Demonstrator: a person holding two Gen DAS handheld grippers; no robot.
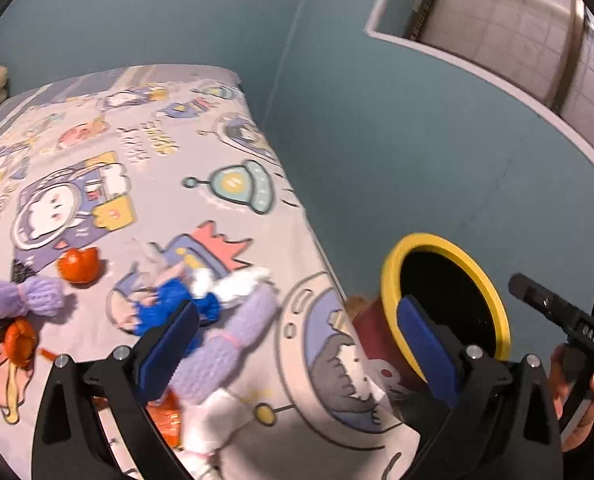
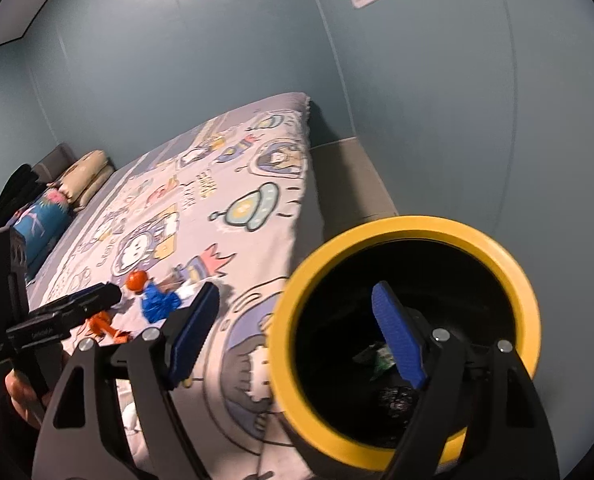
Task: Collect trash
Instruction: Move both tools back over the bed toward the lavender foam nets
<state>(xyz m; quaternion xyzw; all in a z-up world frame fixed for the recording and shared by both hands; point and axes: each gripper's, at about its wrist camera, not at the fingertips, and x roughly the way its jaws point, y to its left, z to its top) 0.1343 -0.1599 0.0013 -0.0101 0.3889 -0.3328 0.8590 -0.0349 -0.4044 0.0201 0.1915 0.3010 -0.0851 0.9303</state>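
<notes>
A: We were in a blue-walled room, working over a bed [image 1: 225, 168] spread with a cartoon spaceship sheet, with pillows [image 2: 87, 172] at its far end.

B: And the bin [image 2: 411, 248], yellow-rimmed with a dark mouth, stood just beside the mattress edge. We judged it was there so that scraps could be swept off the sheet straight into it.

A: Our right gripper [image 2: 293, 330] was over it, one blue pad across the bin's mouth and the other over the sheet. The jaws stood wide with nothing between them, so it was released. Down inside we could make out a scrap of green wrapper [image 2: 379, 360] and something dark, too dim to name.

B: Our left gripper [image 1: 297, 354] was released as well, jaws spread and empty, pointed down over the near part of the bed.

A: The remaining trash lay there: a piece of orange peel [image 1: 79, 266] further up the sheet, and more peel [image 1: 19, 342] near the left edge.

B: The knitted doll [image 1: 217, 320] in purple, blue and white lay just under the left jaws, and a purple knitted bow [image 1: 25, 294] sat next to the peel. We judged both were toys, not trash.

A: So the next reach would have to take the peel and leave the doll, which lay close by.
</notes>
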